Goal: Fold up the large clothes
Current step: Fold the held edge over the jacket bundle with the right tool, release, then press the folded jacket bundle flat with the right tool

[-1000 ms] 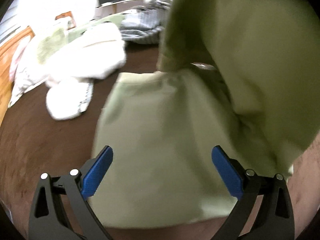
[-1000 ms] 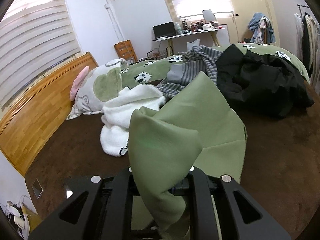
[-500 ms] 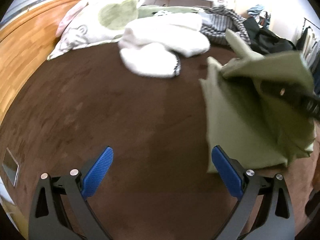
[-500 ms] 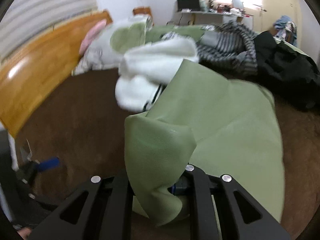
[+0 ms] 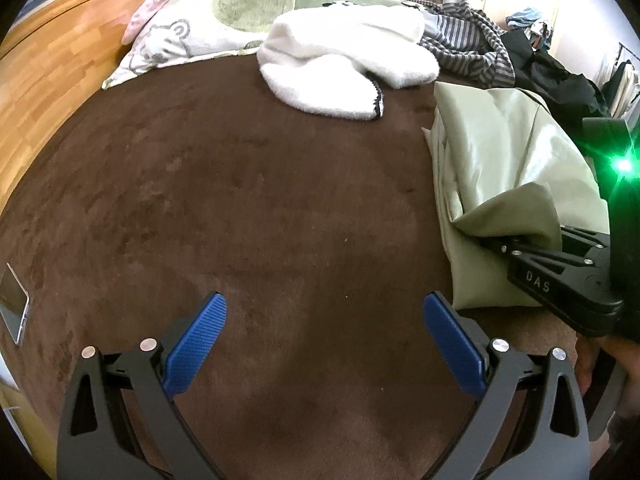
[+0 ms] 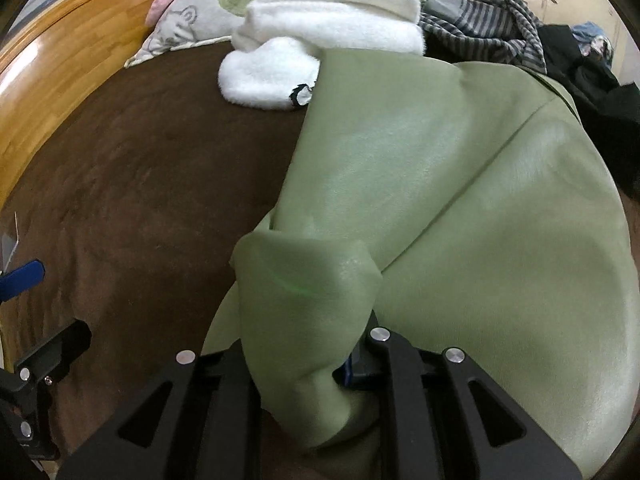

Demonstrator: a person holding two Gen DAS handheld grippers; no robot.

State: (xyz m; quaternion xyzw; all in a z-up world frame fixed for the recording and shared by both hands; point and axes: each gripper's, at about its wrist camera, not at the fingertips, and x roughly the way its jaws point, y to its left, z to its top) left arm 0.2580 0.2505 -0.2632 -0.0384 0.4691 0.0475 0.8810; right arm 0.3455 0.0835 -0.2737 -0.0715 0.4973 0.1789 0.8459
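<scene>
A large pale green garment (image 5: pixel 504 168) lies folded on the brown bed cover (image 5: pixel 240 200), at the right of the left wrist view. It fills the middle and right of the right wrist view (image 6: pixel 460 184). My right gripper (image 6: pixel 308 364) is shut on a bunched fold of the green garment at its near edge; it also shows in the left wrist view (image 5: pixel 516 240). My left gripper (image 5: pixel 324 340) is open and empty over bare cover, left of the garment. One blue pad of it (image 6: pixel 20 280) shows at the left edge of the right wrist view.
A white fluffy garment (image 5: pixel 344 60) lies behind, next to a patterned pillow (image 5: pixel 208 24). Striped (image 5: pixel 468 48) and black clothes (image 5: pixel 556 80) are piled at the back right. A wooden headboard (image 5: pixel 52 64) runs along the left. A phone (image 5: pixel 14 312) lies at the left edge.
My left gripper has swung off the green garment to the left and now hangs over bare cover. My right gripper has lowered the held fold down onto the garment.
</scene>
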